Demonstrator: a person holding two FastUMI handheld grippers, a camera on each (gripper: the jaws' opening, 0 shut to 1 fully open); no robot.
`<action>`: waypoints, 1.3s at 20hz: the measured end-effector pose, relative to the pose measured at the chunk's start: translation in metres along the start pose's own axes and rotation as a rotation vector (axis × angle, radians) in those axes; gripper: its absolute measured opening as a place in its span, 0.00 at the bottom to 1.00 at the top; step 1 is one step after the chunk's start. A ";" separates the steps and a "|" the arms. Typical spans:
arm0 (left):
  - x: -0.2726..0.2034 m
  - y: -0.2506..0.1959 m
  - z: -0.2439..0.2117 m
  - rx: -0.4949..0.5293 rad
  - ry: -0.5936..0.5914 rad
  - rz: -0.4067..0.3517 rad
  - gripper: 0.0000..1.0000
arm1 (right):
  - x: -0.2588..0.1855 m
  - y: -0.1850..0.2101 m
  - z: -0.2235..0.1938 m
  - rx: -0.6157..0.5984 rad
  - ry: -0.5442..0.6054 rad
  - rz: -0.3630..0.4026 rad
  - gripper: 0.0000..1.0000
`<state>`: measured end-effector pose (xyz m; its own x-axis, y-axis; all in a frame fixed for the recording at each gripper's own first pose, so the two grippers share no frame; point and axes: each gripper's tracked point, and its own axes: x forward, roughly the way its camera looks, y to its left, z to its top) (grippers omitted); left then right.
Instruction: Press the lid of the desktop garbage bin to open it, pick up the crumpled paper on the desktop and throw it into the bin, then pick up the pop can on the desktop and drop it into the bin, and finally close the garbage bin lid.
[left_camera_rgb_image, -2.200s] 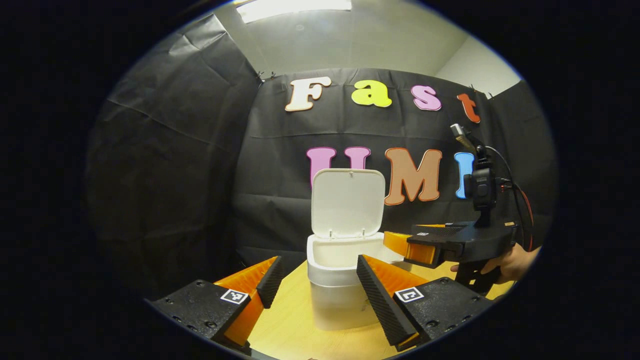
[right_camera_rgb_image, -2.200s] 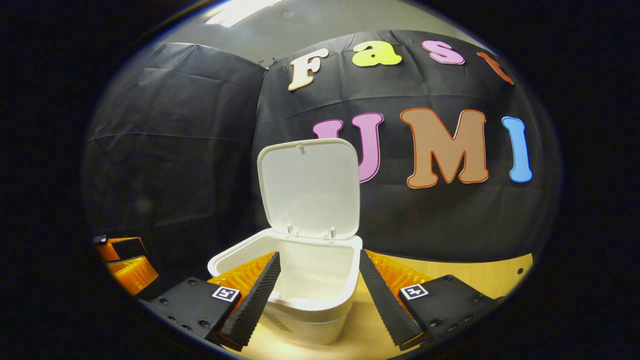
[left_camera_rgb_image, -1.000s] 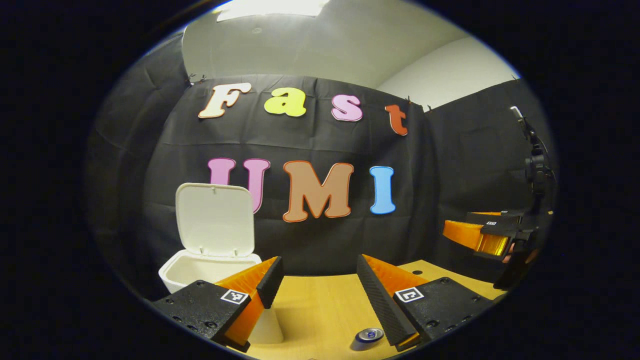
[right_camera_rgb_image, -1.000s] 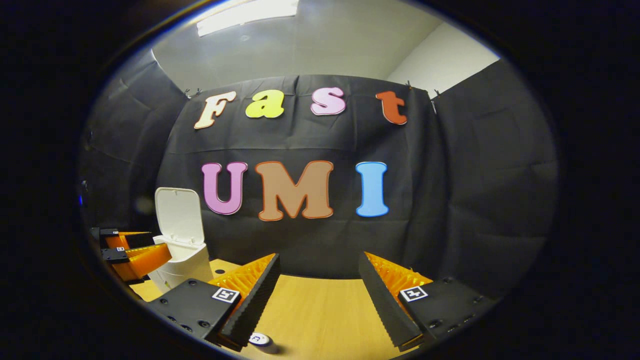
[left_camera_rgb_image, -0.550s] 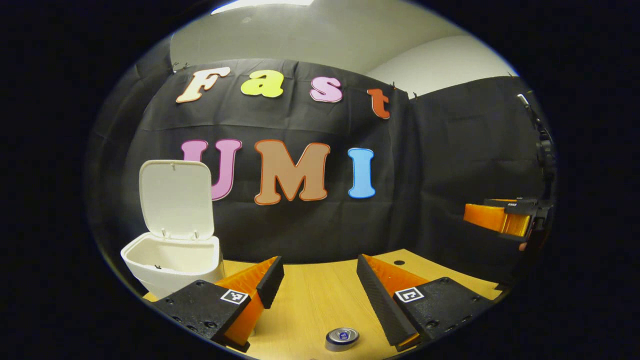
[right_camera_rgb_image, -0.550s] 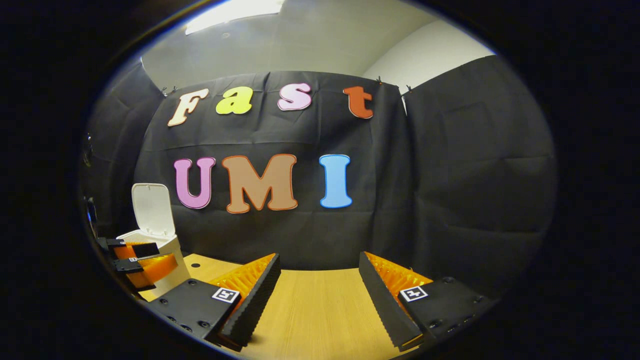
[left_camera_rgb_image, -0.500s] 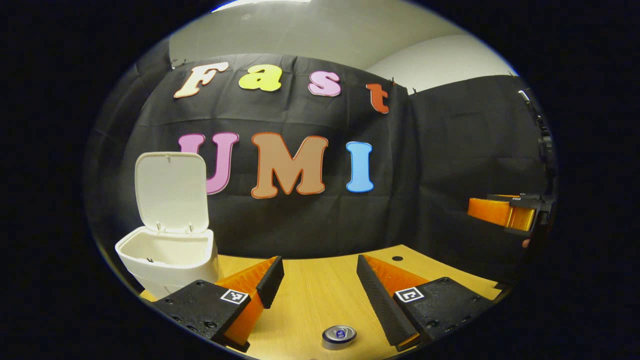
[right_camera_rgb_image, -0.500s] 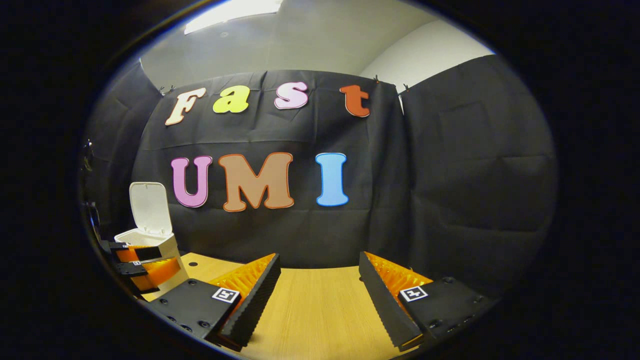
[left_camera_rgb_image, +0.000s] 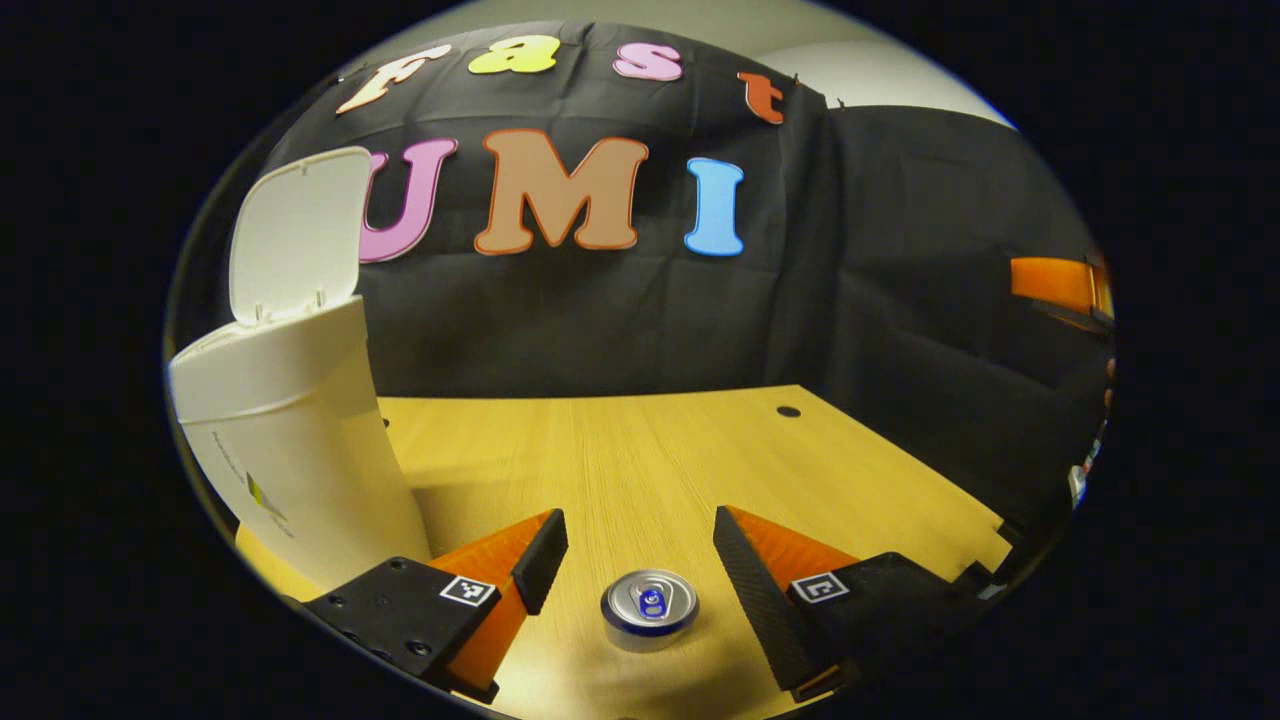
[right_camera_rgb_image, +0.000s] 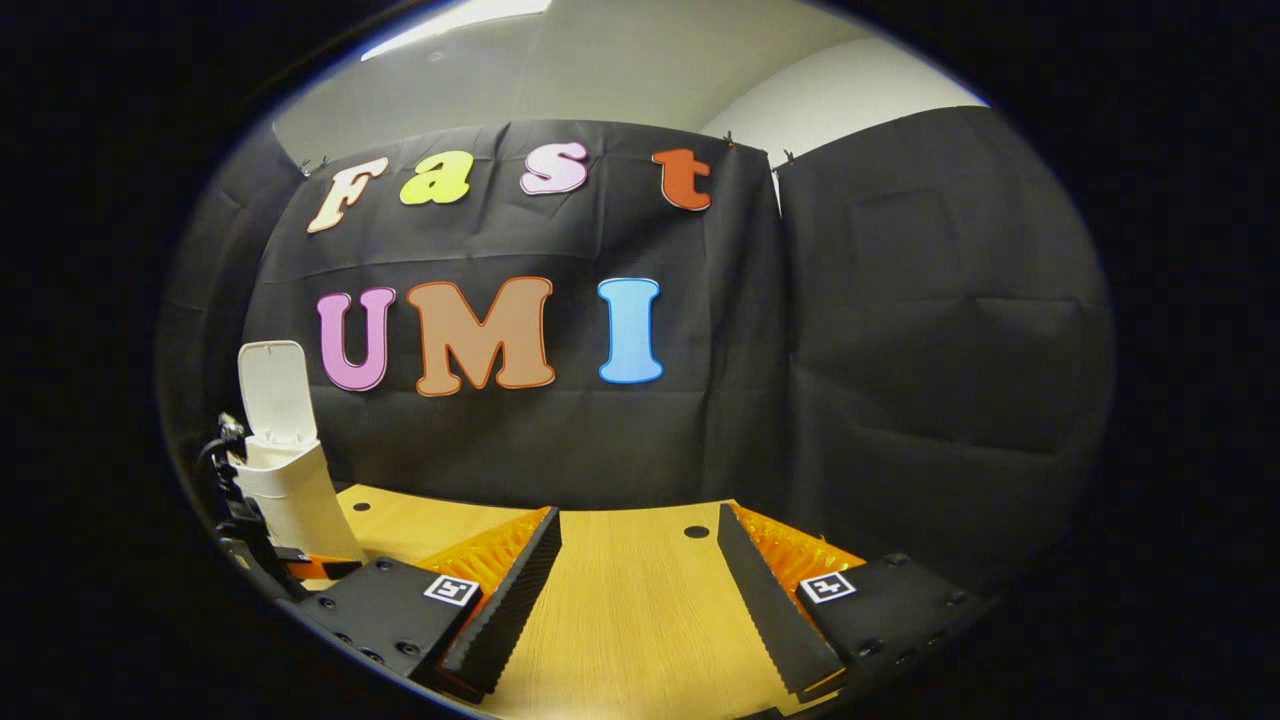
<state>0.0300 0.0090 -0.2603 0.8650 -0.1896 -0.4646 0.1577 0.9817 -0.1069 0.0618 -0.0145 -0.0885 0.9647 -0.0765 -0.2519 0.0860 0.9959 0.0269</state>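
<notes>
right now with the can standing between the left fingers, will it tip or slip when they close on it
The can stands upright on flat wood, so it probably won't roll. Its smooth round wall may slip unless the open left gripper closes centred. It may be light and easily dented.

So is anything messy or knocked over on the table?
Nothing stands out. The pop can stands upright on the table, between the open fingers of the left gripper. The bin stands upright with its lid up. No spill or damage shows.
</notes>
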 end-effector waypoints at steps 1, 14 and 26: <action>0.005 0.001 -0.014 0.003 0.029 0.003 0.92 | -0.001 -0.002 -0.003 -0.006 0.006 -0.006 1.00; 0.032 0.003 -0.100 0.047 0.205 0.033 0.77 | -0.015 -0.021 -0.033 -0.057 0.083 -0.065 1.00; 0.012 0.012 0.097 0.088 -0.184 0.042 0.75 | 0.003 0.008 -0.021 -0.040 0.038 0.011 1.00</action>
<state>0.0886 0.0207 -0.1823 0.9428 -0.1495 -0.2979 0.1535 0.9881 -0.0103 0.0599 -0.0056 -0.1095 0.9552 -0.0646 -0.2888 0.0649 0.9979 -0.0086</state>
